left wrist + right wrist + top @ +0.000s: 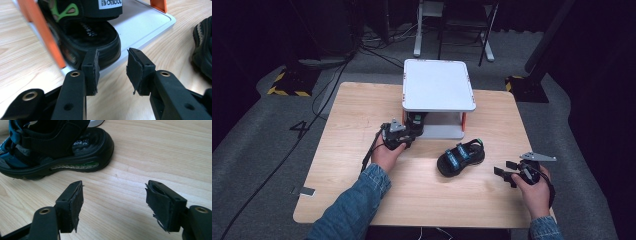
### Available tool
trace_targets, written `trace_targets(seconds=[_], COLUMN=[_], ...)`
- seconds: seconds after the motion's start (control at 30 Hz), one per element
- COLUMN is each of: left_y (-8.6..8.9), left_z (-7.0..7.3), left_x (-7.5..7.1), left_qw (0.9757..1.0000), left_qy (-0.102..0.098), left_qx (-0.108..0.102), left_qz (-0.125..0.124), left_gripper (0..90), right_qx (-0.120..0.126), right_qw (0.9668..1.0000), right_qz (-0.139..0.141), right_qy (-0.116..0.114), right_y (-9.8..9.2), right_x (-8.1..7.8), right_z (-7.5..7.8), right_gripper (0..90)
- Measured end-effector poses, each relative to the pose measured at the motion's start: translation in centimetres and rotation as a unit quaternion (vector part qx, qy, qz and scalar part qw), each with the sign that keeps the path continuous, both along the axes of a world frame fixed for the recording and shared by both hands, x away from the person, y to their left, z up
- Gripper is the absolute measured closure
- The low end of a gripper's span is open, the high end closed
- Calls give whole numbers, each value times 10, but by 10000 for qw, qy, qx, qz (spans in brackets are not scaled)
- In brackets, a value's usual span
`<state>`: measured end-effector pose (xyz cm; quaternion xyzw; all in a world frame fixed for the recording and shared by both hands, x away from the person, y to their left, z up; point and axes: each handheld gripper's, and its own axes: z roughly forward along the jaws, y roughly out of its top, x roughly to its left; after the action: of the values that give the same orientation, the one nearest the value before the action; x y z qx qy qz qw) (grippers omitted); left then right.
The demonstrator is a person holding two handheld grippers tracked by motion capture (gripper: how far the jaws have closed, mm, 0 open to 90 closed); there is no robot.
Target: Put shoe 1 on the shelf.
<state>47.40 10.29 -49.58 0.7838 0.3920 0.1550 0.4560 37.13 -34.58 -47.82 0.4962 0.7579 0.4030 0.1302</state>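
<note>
A black sandal with blue straps (460, 157) lies on the wooden table (362, 105), right of centre. It also lies just beyond my right gripper's jaws as the same sandal (57, 147). A second black sandal with green trim (95, 37) sits on the lower tier of a white shelf (439, 84), partly under the top board. My left gripper (412, 131) is at the shelf's front left corner. Its jaws (112, 68) are parted just short of this sandal's toe, with nothing between them. My right gripper (503, 168) rests open near the table's right side, its jaws (115, 202) empty.
The shelf's lower white tray (150, 22) stands on orange posts (41, 32), one close to my left jaw. The blue-strapped sandal (203, 50) shows at the right edge of the left gripper view. Cables and stand legs lie on the grey floor beyond the table.
</note>
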Motion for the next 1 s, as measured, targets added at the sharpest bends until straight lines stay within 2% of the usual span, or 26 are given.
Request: trace_targets(seconds=[0.1, 0.33, 0.4, 0.53, 0.57, 0.6, 0.77, 0.83, 1.0], left_y=[-8, -20, -22, -25, -25, -22, -11, -2, 23], left_z=[-1, -1, -1, -1, -1, 0, 11, 20, 49], left_x=[8, 30, 32, 32, 30, 29, 7, -5, -38], left_qw=[9999, 9991, 9993, 9987, 9990, 9990, 9993, 9990, 9988], left_qy=[-104, -350, -357, -461, -401, -412, -294, -362, -475], left_qx=[34, 256, 82, 45, -9, 88, 177, 233, 90], left_qz=[-94, 1, -80, -206, -196, -175, -174, -114, 99], left_gripper=[611, 525, 520, 480, 464, 455, 421, 409, 375], right_qx=[12, -26, -26, -31, -35, -35, -38, -17, 38], right_qw=[10000, 9997, 9996, 9995, 9995, 9995, 9998, 9999, 9996], right_qz=[-32, -228, -265, -317, -315, -302, -178, -143, 3], right_qy=[71, 81, 72, 53, 44, 38, -34, -89, -284], right_y=[1, -10, -13, -15, -15, -14, -10, -8, -2], right_x=[-4, -19, -22, -23, -23, -22, -17, -12, 0], right_z=[-2, -5, -5, -4, -4, -4, 2, 6, 16], right_gripper=[307, 305, 305, 303, 303, 303, 303, 303, 302])
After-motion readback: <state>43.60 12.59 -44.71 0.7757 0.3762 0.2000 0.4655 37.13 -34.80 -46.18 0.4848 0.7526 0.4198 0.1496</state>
